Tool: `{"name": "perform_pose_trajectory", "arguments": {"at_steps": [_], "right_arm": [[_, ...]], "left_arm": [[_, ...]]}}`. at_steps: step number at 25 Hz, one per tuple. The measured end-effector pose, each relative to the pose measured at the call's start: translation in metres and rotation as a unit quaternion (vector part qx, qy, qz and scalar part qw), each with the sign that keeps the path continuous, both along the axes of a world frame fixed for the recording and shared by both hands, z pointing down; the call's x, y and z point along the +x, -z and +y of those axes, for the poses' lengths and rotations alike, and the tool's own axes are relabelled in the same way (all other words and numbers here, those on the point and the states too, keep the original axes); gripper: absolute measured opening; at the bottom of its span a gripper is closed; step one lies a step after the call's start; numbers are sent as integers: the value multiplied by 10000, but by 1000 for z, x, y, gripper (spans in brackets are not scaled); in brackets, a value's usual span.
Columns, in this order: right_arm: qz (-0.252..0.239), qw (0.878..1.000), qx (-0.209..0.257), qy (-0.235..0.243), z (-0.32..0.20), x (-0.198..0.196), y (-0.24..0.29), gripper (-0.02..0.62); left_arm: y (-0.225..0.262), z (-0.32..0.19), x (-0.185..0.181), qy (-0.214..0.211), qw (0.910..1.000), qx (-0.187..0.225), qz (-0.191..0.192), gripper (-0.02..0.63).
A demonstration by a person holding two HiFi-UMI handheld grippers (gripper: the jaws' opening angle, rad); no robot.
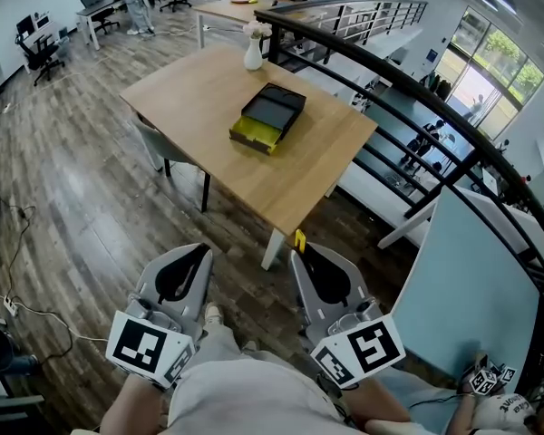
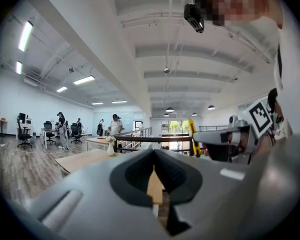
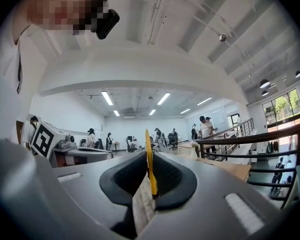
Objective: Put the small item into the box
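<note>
Head view: one box; right tongs pinch one yellow item.

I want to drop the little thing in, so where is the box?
In the head view, the box sits near the middle of the wooden table straight ahead, just this side of the white vase.

Grey left hand-held gripper and right hand-held gripper have black jaw linings and black-and-white marker cubes.
</note>
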State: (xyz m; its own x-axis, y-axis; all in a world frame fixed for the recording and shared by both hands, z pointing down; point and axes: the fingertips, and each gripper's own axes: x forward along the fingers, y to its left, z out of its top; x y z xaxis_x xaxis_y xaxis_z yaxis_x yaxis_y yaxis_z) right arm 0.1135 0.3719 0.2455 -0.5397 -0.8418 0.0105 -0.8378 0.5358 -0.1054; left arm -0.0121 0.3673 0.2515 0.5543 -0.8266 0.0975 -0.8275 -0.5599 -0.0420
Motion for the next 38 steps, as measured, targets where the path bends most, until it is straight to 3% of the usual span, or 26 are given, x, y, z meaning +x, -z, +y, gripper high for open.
{"name": "perform_pose_trajectory", "arguments": {"at_steps": [10,17,38], "right_arm": [[35,10000,80,27,-24,-6,1,38],[84,9999,78,4,-62,-20,-11,38],[224,9980,-402,-425,-275,-55,-25,38]], "left_arm": [[0,-23,-6,67,9999,127,-1,2],[-12,-65,-17,44,9998,165,44,2],[-24,-290,-44,-519,9983,-264,-8,3]]}}
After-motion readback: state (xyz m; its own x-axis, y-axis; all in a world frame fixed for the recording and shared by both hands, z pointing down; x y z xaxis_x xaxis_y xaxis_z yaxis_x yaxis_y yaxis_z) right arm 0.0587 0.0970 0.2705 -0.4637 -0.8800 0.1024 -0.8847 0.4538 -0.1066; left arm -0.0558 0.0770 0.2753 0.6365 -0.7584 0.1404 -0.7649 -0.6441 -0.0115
